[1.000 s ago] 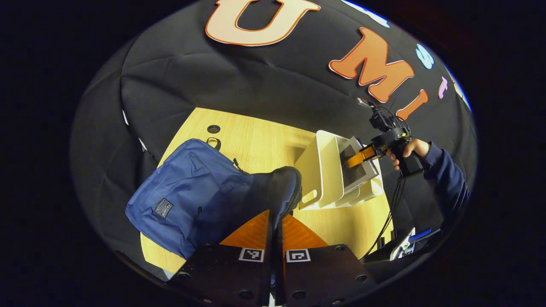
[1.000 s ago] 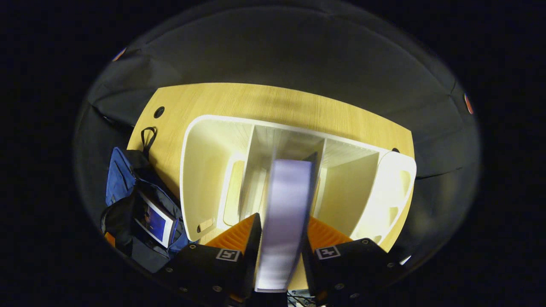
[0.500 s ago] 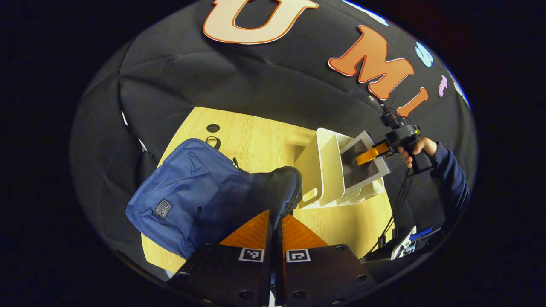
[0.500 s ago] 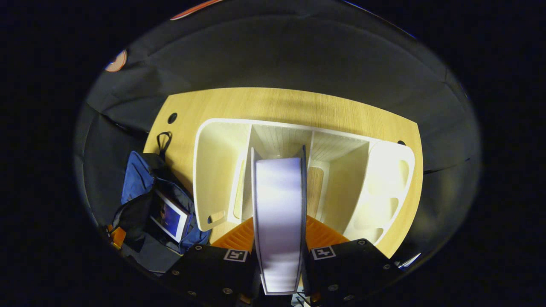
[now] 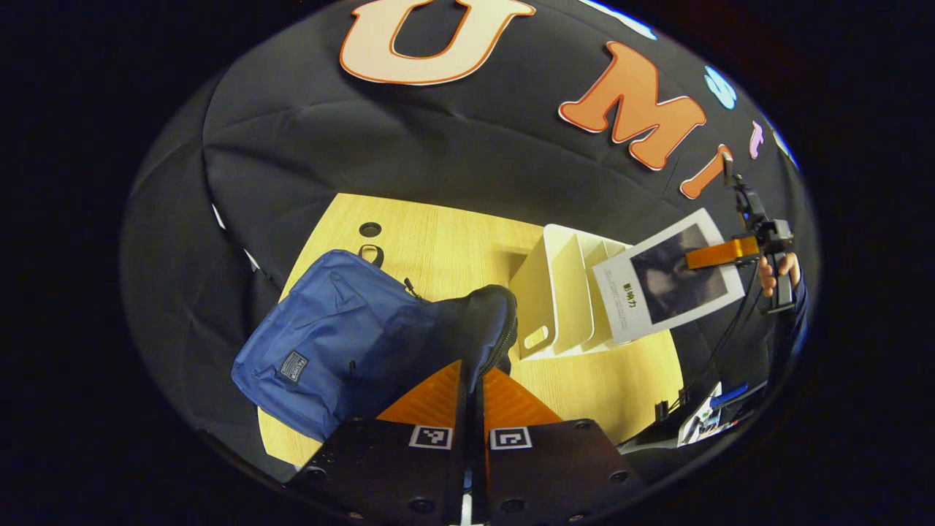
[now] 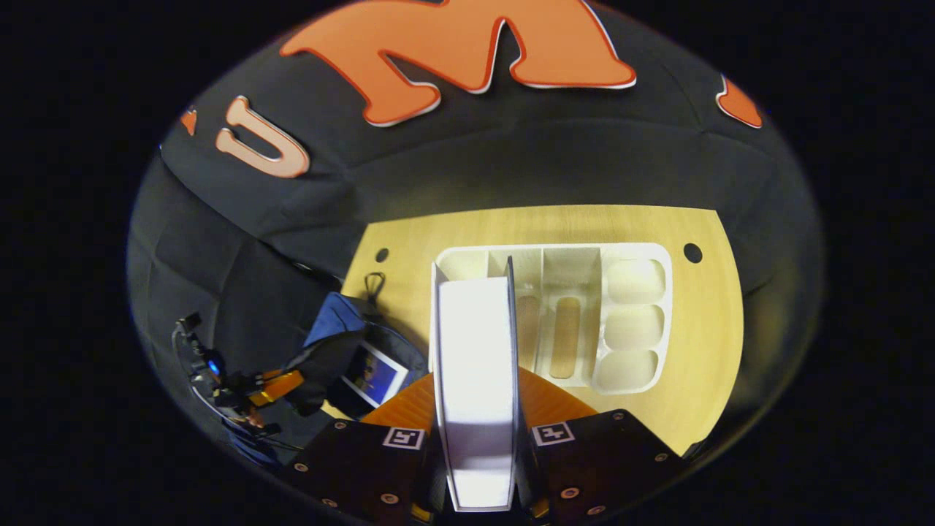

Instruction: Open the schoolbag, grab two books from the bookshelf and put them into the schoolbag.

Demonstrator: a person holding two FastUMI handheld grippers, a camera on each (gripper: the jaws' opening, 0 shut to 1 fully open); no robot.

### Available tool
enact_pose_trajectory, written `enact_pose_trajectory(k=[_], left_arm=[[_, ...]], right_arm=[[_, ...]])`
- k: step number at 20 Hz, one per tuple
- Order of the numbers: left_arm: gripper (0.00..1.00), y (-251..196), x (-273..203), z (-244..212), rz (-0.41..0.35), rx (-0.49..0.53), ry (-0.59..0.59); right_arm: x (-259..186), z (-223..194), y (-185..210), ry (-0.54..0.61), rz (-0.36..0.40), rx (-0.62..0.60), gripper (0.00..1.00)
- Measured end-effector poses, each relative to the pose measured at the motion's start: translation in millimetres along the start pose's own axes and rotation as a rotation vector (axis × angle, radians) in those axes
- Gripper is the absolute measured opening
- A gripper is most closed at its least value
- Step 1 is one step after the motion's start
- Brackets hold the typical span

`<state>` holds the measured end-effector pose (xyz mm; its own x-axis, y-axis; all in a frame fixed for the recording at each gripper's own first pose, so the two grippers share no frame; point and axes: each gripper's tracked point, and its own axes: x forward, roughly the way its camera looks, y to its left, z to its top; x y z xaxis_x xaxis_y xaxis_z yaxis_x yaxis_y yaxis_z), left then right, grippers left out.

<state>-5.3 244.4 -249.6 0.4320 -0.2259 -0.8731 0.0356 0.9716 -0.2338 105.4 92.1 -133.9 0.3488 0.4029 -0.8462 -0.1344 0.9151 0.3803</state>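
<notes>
The blue schoolbag lies on the wooden table, and my left gripper is shut on the black rim of its mouth, holding it up. In the right gripper view the schoolbag gapes, with one book inside and the left gripper at its rim. My right gripper is shut on a white book, held edge-on above the white bookshelf. The left gripper view shows that book lifted clear of the bookshelf, pinched by the right gripper.
The bookshelf's slots look empty from above. Round cable holes mark the table's far corners. Cables and small devices hang off the table's near right side, below the hand.
The right gripper has pulled the white book up and out of the bookshelf and drawn back high above it. The left gripper stays shut on the bag's rim.
</notes>
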Motion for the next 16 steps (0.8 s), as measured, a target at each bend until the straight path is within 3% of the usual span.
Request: enact_pose_trajectory(k=[3,6,13,16], left_arm=[[0.05,2,-3,4,0.003,0.001,0.003],[0.05,4,-5,6,0.007,0.008,0.003],[0.05,2,-4,7,0.013,0.002,0.004],[0.05,3,-5,7,0.013,0.006,-0.002]], right_arm=[[-21,-4,21,-0.066,0.075,0.008,0.39],[-26,-25,51,-0.056,0.158,0.030,0.39],[29,-93,113,0.017,0.327,0.139,0.38],[59,-118,131,0.035,0.345,0.152,0.39]])
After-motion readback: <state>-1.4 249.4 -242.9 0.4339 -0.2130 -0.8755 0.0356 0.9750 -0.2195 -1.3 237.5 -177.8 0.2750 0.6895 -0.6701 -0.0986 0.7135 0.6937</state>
